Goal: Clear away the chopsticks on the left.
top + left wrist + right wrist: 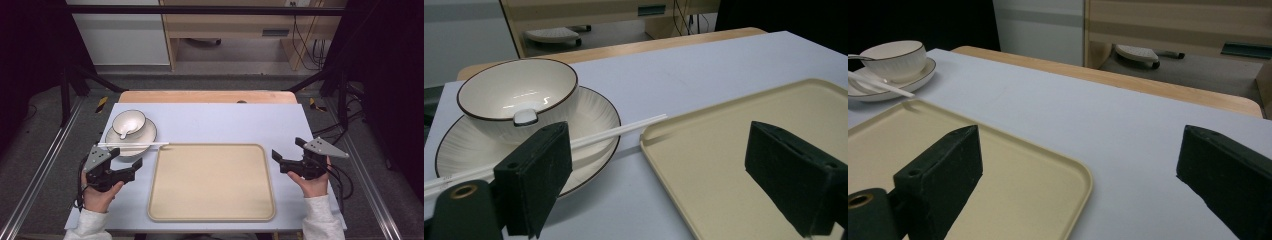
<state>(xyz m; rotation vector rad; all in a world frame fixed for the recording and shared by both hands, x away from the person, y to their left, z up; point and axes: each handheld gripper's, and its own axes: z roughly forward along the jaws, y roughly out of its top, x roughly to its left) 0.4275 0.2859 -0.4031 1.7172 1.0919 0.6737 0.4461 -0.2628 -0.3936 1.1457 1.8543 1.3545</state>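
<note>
A cream bowl (128, 123) with a dark rim stands on a matching plate (148, 133) at the table's left rear; a white spoon (123, 134) rests inside the bowl. White chopsticks (132, 145) lie across the plate's front edge, their tips reaching toward the beige tray (212, 182) in the middle. My left gripper (127, 160) is open just in front of the plate, beside the tray's left edge, holding nothing. In the left gripper view the bowl (519, 90) and chopsticks (624, 130) lie just beyond its left jaw. My right gripper (289, 149) is open at the tray's right edge, holding nothing.
A light blue mat (220, 122) covers the table, with a wooden strip (207, 96) at its far edge. Metal rails (40, 170) run along both sides. Shelving and cables (305, 40) stand on the floor beyond the table.
</note>
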